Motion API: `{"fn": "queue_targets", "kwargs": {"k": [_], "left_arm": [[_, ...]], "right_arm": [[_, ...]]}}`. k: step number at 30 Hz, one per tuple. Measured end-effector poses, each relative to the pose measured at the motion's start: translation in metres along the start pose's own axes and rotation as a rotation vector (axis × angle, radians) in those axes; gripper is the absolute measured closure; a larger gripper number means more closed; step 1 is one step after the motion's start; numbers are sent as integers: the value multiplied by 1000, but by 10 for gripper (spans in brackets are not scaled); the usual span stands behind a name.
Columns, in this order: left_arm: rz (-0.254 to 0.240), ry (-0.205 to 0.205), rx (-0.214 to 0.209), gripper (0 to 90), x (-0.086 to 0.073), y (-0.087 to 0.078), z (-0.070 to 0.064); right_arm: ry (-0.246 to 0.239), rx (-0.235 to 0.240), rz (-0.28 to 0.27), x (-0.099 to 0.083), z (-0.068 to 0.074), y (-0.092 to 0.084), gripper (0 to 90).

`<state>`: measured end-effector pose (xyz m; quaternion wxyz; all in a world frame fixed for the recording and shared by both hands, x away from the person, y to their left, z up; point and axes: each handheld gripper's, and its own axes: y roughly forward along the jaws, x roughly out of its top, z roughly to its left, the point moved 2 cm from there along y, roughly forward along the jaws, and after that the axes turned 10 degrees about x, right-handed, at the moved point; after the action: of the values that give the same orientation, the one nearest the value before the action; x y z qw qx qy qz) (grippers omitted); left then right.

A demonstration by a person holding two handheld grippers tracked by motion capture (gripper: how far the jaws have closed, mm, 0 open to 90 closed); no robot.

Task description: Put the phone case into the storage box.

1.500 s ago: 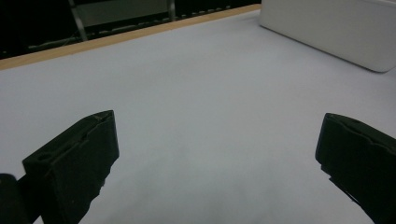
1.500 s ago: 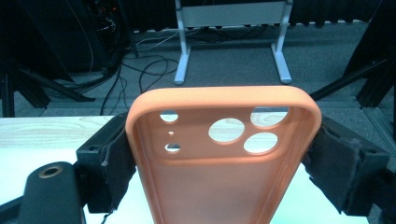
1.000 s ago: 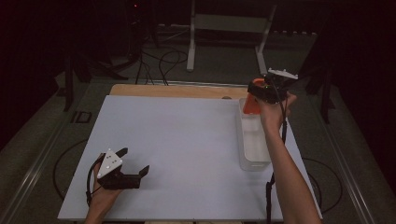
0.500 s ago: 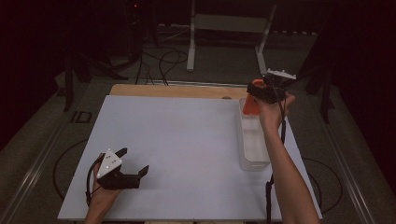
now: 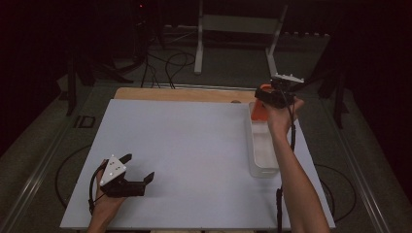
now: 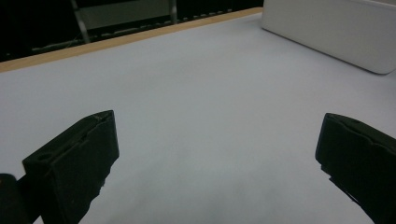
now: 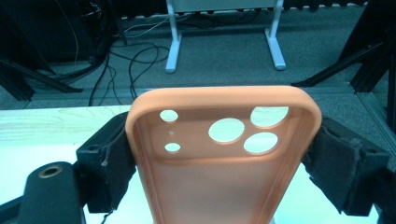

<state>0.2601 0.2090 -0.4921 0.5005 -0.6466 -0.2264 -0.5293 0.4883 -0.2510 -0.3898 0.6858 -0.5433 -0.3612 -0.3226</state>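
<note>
High view: we hold the right gripper (image 5: pixel 272 96) at 2 o'clock, above the far end of the clear bin (image 5: pixel 264 145), clamping an orange phone case (image 5: pixel 259 109). The left gripper (image 5: pixel 132 174) rests at 7 o'clock on the white table (image 5: pixel 194 145).

Left gripper view: jaws spread wide, grasping nothing.

Right gripper view: both jaws press the case's (image 7: pixel 224 158) sides.

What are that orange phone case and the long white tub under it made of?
The orange phone case, squeezed between the right gripper's fingers, looks like soft matte silicone or rubber: rounded rim, smooth cut-outs, no glare. The white tub looks like thin, slightly translucent plastic with a dull sheen, though it could be another moulded material.
</note>
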Motion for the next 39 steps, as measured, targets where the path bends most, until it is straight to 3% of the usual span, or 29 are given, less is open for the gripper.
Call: {"fn": "queue_targets", "kwargs": {"k": [39], "left_arm": [[-7,-6,1,3,0,-2,3]], "right_arm": [[4,-9,46,-22,-2,25,160]]}}
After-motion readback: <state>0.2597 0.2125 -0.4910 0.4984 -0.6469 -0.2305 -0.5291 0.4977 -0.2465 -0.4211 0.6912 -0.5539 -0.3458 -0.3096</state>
